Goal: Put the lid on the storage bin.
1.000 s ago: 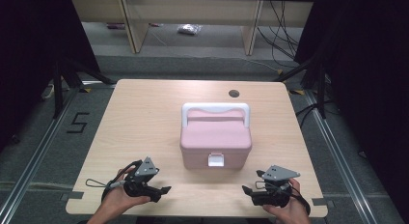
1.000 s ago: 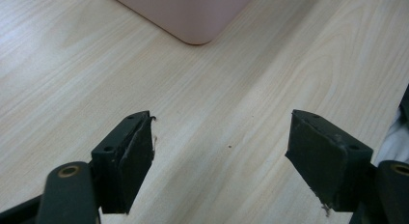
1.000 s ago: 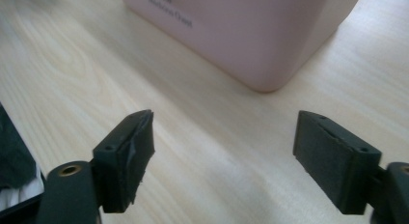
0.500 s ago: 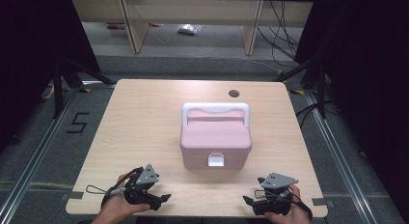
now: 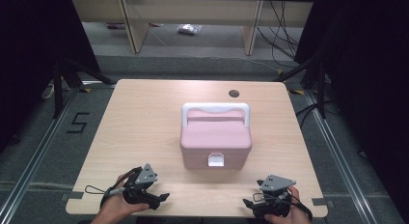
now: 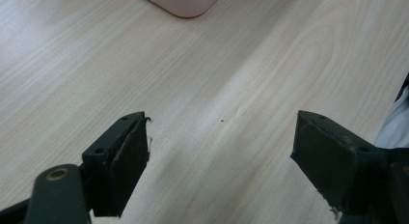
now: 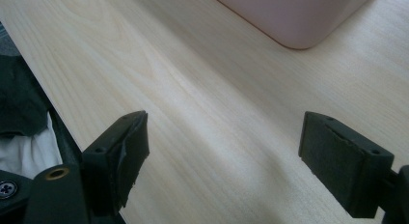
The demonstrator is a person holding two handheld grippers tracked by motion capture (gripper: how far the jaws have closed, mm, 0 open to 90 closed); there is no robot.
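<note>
A pink lidded box [image 5: 215, 141] with a white handle [image 5: 215, 109] and a white front latch [image 5: 215, 160] sits mid-table, lid down. My left gripper [image 5: 161, 199] rests near the front left edge, jaws wide open and pointing right, nothing between them [image 6: 219, 156]. My right gripper [image 5: 250, 204] lies near the front right edge, pointing left, also open and empty [image 7: 224, 151]. A corner of the pink box [image 6: 181, 2] shows at the top of the left gripper view, and another corner of the box [image 7: 294, 14] at the top of the right gripper view.
The light wood table [image 5: 144, 122] has a round cable hole [image 5: 234, 93] at the back. Dark stands flank the table, and shelving legs and cables lie on the floor beyond it. The table's front edge [image 7: 43, 89] runs close beside the right gripper.
Both grippers have drawn back toward the front edge of the table, away from the box. The box has not moved.
</note>
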